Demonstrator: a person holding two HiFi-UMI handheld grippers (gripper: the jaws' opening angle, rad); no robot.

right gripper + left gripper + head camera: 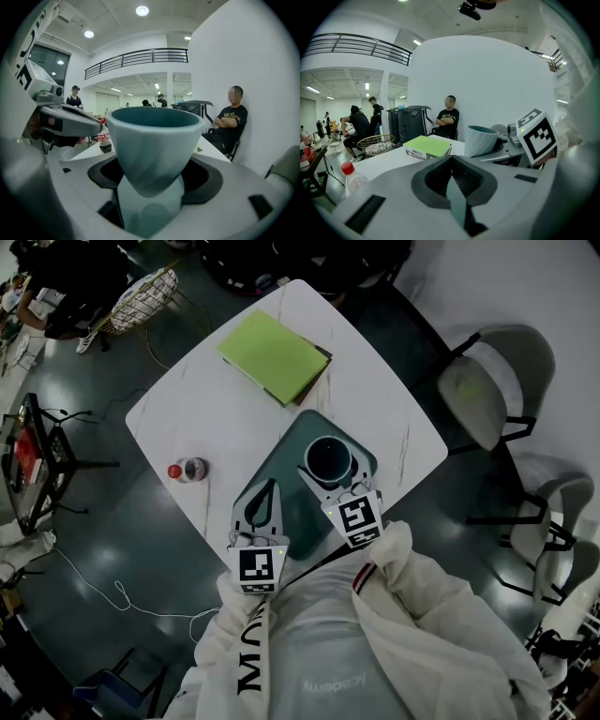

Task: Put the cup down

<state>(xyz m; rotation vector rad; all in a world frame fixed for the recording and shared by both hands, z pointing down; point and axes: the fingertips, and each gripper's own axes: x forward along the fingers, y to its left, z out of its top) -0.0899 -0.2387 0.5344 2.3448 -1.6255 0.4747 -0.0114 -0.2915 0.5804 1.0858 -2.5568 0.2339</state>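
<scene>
Plainly, the right tool (151, 199) is clamped on the lower, narrower part of the teal cup (155, 136), which stands upright between its jaws with the open mouth up. From the head view this tool (331, 480) holds the cup (328, 458) over the far part of a teal tray (302, 432); whether the cup's base touches the tray cannot be told. The right tool's marker cube (356, 518) sits just behind the cup.

The left tool (271, 486) lies beside it at the tray's left edge. Its jaws are drawn together with nothing between them, as the left gripper view (457, 199) shows.

The tray rests on a white worktop (192, 413). A green book (274, 355) lies towards the far corner, well apart from the tray. A small bottle with a red cap (188, 470) lies on its side to the left of the left tool. Two pale chairs (489, 390) stand to the right of the worktop, and a wire basket (141, 294) stands on the floor beyond it.
</scene>
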